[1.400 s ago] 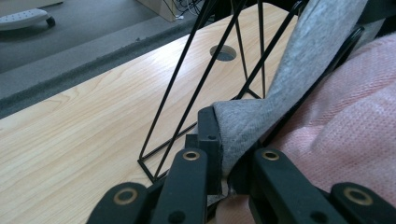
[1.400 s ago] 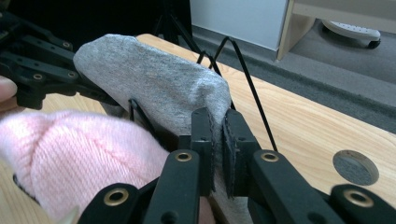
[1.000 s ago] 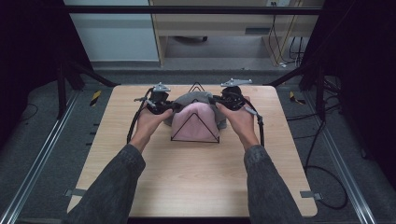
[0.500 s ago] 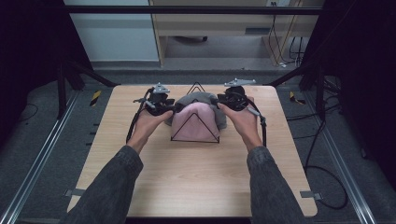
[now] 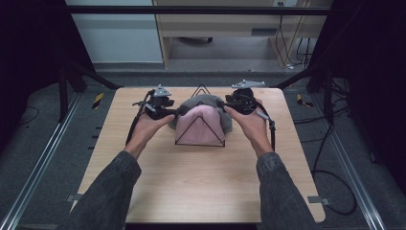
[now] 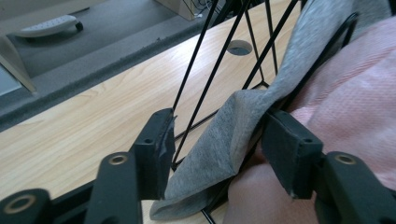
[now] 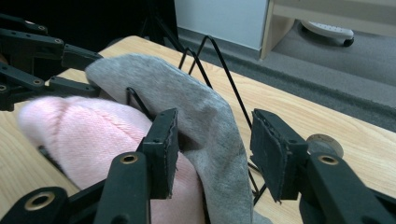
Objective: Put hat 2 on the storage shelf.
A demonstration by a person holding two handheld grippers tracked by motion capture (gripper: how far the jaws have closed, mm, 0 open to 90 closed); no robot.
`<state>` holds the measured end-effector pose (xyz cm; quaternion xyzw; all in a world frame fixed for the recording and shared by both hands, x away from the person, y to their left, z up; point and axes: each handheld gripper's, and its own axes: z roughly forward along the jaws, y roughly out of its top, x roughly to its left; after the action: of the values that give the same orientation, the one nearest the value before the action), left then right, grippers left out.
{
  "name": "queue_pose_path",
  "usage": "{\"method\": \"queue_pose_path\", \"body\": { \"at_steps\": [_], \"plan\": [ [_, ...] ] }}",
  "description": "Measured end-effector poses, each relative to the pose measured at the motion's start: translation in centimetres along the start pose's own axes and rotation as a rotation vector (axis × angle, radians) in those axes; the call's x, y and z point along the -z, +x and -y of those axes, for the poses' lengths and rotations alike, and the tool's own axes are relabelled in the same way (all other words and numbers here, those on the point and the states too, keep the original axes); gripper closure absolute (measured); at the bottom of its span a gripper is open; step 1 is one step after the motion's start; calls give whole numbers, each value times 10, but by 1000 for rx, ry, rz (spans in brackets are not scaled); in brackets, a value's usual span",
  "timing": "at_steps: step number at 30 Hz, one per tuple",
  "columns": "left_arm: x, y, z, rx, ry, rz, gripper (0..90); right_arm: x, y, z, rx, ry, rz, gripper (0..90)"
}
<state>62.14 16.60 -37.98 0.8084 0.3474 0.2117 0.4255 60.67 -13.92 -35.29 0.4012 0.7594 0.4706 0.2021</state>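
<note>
Two tools flank a grey cloth (image 5: 207, 101) draped over a wire rack (image 5: 200, 132) mid-worktop, beside a pink cloth (image 5: 198, 127). Left tool (image 6: 217, 144) and right tool (image 7: 214, 140) stand spread around grey folds; closing might snag wire or pink fabric.

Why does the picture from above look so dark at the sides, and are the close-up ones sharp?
High view: the table is evenly lit, while the surroundings fall into near-black shadow. Left gripper view: the grey cloth and pink cloth look fairly sharp, though the near jaws are soft. Right gripper view: the grey cloth is clear; the floor behind blurs slightly.
</note>
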Motion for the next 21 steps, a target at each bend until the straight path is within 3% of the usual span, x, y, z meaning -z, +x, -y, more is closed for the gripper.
{"method": "queue_pose_path", "body": {
  "at_steps": [9, 15, 21],
  "plan": [
    [33, -3, 1, -48, -13, 24, 334, 20, 8, -3, 12, -27, -18, 447],
    [41, -12, 2, -46, 0, 53, 200, 25, 14, -3, 8, -24, -14, 353],
    [49, -27, 0, -64, 16, 77, 132, 29, 20, -6, 14, -31, -15, 295]
  ]
}}
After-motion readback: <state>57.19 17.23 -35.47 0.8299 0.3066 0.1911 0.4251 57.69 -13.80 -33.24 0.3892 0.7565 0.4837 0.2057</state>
